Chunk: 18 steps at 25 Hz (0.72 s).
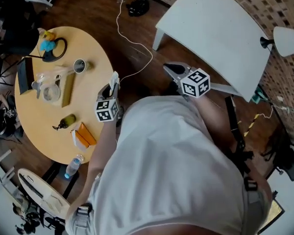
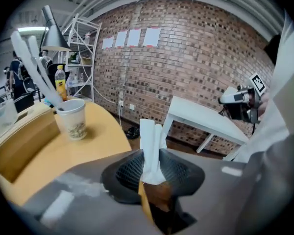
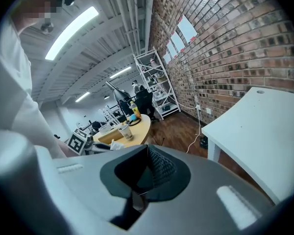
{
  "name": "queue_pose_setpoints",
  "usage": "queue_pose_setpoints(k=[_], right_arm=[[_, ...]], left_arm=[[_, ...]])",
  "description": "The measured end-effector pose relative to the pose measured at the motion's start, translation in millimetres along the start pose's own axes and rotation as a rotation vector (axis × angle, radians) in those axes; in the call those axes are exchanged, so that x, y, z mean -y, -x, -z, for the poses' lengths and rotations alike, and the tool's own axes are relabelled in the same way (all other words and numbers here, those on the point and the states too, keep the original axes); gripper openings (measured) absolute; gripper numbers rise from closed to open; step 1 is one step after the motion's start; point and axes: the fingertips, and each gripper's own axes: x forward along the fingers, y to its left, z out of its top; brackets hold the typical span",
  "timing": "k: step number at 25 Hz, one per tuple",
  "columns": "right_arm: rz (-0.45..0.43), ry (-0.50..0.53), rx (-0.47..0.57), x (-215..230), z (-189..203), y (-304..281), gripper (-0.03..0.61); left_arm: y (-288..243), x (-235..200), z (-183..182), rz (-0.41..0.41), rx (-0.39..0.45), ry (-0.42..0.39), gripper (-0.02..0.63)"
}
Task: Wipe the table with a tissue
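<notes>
Pinched between left fingers (image 2: 130, 173): tissue (image 2: 149, 148), standing upright above them. Closed on nothing: right fingers (image 3: 159, 168). Likely fetched only; still to wipe: desk (image 2: 95, 141), ahead-left of left fingers, untouched.

clear: round table (image 1: 94, 50) near edge | obstacles: cup (image 1: 79, 65), wooden box (image 1: 67, 88) mid-table

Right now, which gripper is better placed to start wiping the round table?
Left. The left gripper is shut on the tissue, at the edge of the round wooden table. The right gripper is shut, empty, nearer the white table.
</notes>
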Motion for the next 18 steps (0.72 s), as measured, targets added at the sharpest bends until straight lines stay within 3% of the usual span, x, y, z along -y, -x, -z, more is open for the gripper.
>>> queue_pose_setpoints(k=[6,12,18], right_arm=[[0.047,0.003,0.039,39.9,-2.1,23.9,0.008],[0.107,0.005,0.152,75.2,-33.2,74.5,0.009],[0.124,-0.012,0.165,107.3,-31.7,110.8,0.008]], left_arm=[[-39.6,40.5,-47.4,0.083,0.055,-0.065,0.109],[-91.1,122.6,-98.5,0.206,0.047,-0.222,0.109],[-121.6,195.8,-135.4,0.286,0.055,-0.289,0.11]])
